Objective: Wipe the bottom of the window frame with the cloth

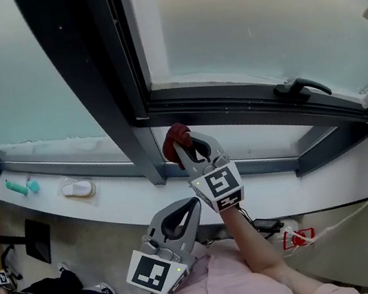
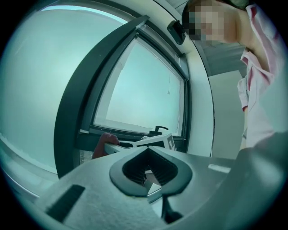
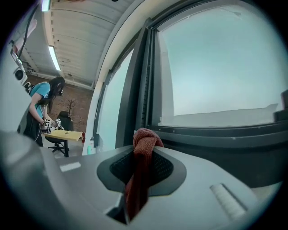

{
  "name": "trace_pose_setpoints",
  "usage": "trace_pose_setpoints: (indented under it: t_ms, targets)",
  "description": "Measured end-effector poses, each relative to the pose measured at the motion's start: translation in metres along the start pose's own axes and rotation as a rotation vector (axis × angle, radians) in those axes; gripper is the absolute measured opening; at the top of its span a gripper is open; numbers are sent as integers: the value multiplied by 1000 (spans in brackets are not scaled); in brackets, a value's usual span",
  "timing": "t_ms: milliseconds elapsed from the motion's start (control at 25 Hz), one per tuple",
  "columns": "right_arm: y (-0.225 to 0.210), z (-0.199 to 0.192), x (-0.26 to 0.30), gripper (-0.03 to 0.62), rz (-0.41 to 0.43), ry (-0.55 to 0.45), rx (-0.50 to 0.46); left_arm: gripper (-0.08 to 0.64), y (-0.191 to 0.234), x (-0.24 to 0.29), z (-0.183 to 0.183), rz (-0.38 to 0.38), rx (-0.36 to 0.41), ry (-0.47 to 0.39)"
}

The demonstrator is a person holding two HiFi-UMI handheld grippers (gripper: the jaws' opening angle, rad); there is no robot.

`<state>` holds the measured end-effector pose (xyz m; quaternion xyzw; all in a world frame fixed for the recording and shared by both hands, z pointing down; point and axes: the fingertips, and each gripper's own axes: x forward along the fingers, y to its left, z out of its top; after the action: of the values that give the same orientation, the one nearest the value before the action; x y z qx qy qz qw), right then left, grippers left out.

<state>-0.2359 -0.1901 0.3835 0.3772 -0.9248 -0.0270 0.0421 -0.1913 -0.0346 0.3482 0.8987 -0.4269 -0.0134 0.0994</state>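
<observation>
Cloth (image 3: pixel 143 148) clamped in right gripper (image 1: pixel 183 147), near window frame (image 1: pixel 232 103); left gripper (image 1: pixel 192 205) closed, empty.

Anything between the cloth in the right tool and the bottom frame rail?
Nothing visible. The right tool is shut on the cloth, close to the bottom frame rail; the window handle sits further right on that rail.

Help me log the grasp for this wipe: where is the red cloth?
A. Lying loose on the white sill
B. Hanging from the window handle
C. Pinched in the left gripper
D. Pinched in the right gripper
D: the right gripper view shows the right gripper shut on the red cloth, whose bunched end sticks out close to the window frame. The left gripper is shut with nothing in it.
</observation>
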Motion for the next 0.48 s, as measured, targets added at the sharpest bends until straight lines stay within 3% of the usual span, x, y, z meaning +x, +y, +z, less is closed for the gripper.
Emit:
trace_pose_setpoints:
  t_ms: [480]
  targets:
    - [31, -11, 78, 64, 17, 46, 10, 0, 59, -49, 8, 84, -16, -24]
